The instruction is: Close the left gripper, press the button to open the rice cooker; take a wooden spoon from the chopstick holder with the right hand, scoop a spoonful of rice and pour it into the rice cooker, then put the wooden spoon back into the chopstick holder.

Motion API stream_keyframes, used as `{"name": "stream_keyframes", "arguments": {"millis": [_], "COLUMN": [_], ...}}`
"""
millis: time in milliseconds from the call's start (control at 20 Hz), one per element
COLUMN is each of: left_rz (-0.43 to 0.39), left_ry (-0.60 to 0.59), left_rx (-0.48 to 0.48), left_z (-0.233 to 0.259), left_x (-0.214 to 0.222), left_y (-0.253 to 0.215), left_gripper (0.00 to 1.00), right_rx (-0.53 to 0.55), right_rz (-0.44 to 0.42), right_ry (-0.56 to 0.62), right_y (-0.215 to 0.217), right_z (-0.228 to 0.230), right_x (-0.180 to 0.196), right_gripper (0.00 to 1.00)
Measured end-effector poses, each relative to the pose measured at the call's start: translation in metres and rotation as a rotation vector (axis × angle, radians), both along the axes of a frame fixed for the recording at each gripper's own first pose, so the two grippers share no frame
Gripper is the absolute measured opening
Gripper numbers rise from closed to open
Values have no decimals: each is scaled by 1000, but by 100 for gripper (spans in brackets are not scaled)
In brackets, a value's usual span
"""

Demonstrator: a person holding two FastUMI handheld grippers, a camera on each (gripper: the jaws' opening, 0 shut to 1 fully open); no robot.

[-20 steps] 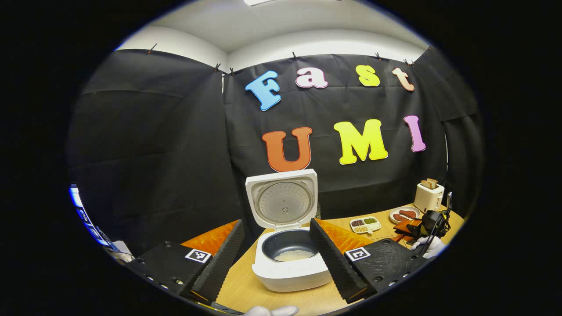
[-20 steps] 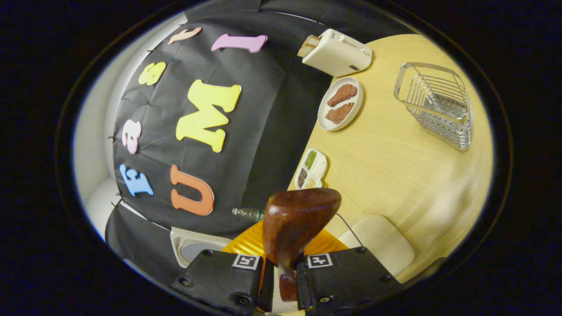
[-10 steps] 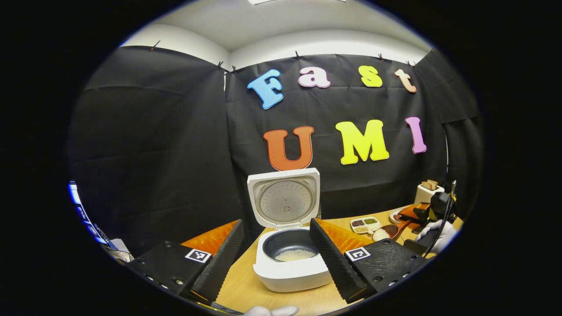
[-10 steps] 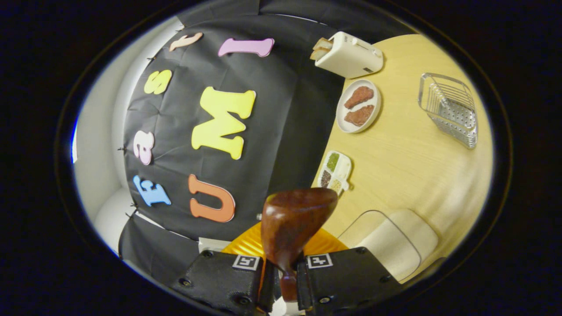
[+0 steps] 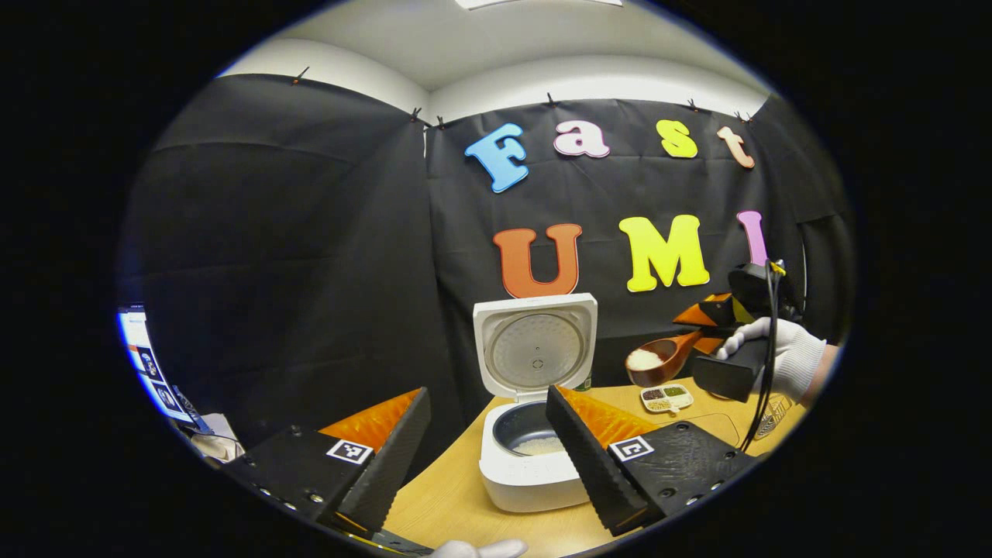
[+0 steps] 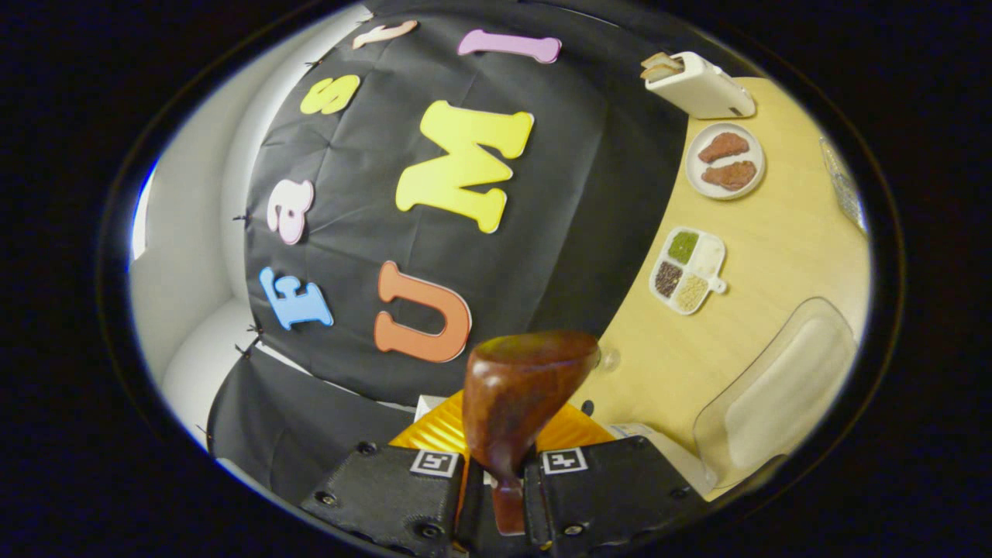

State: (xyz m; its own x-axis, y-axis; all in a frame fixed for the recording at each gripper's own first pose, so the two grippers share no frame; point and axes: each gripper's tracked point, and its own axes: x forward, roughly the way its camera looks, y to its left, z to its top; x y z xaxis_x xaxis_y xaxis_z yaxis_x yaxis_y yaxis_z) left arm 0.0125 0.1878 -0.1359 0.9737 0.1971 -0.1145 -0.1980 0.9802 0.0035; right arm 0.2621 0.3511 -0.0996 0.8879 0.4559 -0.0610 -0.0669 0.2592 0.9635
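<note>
Presently the rice cooker (image 5: 535, 434) stands open at the table's near left, rice in its pot. The left gripper (image 5: 488, 449) hangs spread and empty. The right gripper (image 6: 496, 496), clamped on the wooden spoon (image 5: 659, 360), carries rice right of the cooker; next, judged: move over the pot and tip.

A staged kitchen booth: black cloth wall (image 5: 310, 232), wooden table (image 6: 759, 256), toaster (image 6: 701, 85), rice cooker (image 5: 531, 457).

Left claw (image 5: 484, 442) level and low, fingers spread wide apart, right claw (image 6: 496, 484) raised in a gloved hand (image 5: 783, 353), fingers clamped on a spoon handle, tilted toward its left
</note>
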Motion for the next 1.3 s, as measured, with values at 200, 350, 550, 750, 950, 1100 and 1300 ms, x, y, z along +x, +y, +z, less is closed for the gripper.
{"name": "stream_keyframes", "arguments": {"millis": [200,350,550,750,950,1100,1300], "left_rz": [26,35,52,69,78,83,90], "left_ry": [11,18,19,21,26,28,31], "left_rx": [-14,-14,-15,-24,-22,-17,-13], "left_z": [-7,-10,-10,-12,-16,-16,-16], "left_x": [-8,-10,-14,-15,-17,-18,-18], "left_y": [8,10,18,25,28,28,30], "left_gripper": [95,95,95,95,95,95,95], "right_rx": [-53,-129,-179,-284,-491,-671,-935], "right_rz": [80,126,151,151,147,146,150], "right_ry": [38,54,59,39,-55,-157,-334], "right_y": [71,112,135,139,143,150,163], "right_z": [-33,-62,-81,-91,-90,-79,-66], "right_x": [1,-1,-2,-2,3,1,-5], "right_gripper": [26,25,26,25,26,25,23]}}
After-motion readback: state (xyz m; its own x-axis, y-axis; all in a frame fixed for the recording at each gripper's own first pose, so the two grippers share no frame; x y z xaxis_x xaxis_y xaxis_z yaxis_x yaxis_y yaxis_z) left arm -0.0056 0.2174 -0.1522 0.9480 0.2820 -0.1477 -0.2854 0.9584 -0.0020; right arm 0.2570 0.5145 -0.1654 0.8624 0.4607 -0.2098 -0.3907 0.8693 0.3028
